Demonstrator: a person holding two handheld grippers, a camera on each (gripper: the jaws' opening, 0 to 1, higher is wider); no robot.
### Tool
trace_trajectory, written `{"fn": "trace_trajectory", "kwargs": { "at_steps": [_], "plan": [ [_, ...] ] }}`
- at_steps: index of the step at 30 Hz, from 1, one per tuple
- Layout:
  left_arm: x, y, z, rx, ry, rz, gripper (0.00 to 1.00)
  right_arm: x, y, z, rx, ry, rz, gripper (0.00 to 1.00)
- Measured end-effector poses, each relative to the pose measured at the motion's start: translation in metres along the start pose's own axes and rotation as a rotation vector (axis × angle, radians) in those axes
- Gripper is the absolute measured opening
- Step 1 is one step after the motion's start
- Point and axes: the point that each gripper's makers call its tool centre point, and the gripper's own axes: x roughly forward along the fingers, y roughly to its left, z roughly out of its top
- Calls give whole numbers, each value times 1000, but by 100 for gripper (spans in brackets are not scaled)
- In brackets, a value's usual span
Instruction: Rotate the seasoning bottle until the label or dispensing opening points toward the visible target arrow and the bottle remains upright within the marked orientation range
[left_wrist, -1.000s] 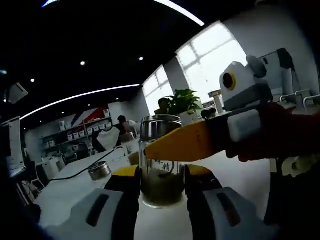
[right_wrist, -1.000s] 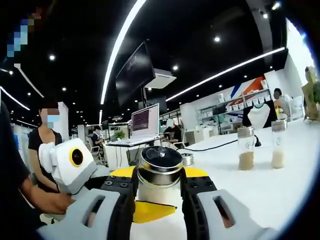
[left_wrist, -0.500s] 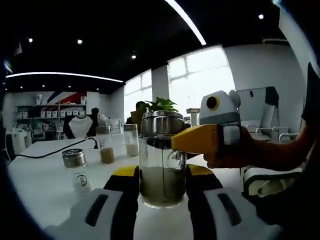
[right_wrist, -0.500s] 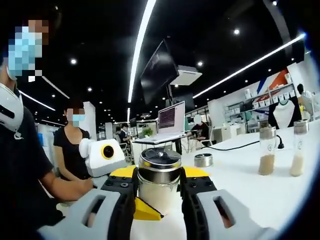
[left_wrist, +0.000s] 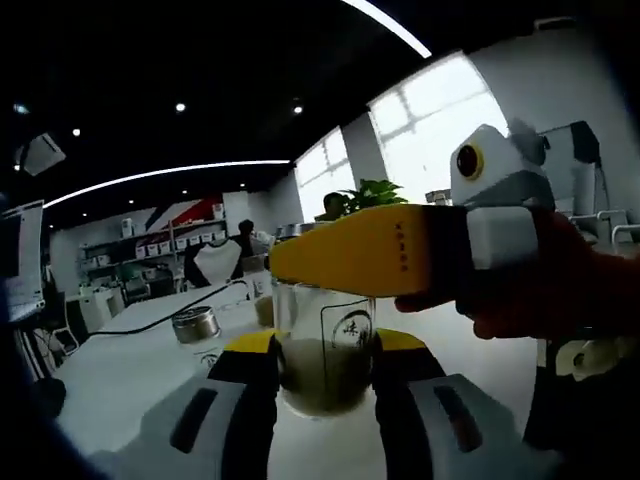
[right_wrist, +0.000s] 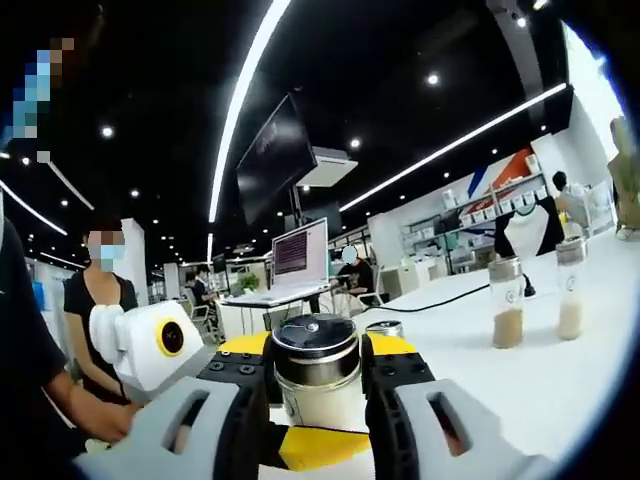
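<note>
1. In your left gripper view, the left gripper (left_wrist: 322, 352) has its yellow-tipped jaws pressed against either side of the seasoning bottle (left_wrist: 322, 350), a clear glass jar with greenish contents low inside and a dark printed mark on its front.
2. The bottle stands upright on the white table (left_wrist: 130, 350), held at its lower body.
3. Your right gripper (left_wrist: 300, 255) reaches in from the right of that view, its yellow jaw lying across the top of the bottle and hiding the cap.
4. In your right gripper view, the right gripper (right_wrist: 316, 362) has its jaws closed on the bottle's steel cap (right_wrist: 314, 348); contact looks firm, though the jaw pads are partly hidden behind it.
5. A loose metal lid (left_wrist: 195, 324) sits on the table to the left of the bottle.
6. Two other capped bottles (right_wrist: 506, 302) stand well apart, further along the table, with tan contents.
7. A black cable (right_wrist: 440, 297) runs across the tabletop behind them.
</note>
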Motion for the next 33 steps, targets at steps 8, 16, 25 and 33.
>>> {"fn": "trace_trajectory", "kwargs": {
  "at_steps": [8,16,25,33],
  "plan": [
    [-1,12,-3,-19,9,69,37,9,-1,-4,-25,28,-66,33],
    [1,14,-8,-18,25,57,37,11,-8,-12,-24,96,-76,31],
    [1,16,-15,-27,44,-1,50,9,-30,-7,0,85,-63,30],
    [-7,26,-22,-139,56,-31,63,11,-60,-7,-18,112,-80,30]
  ]
}}
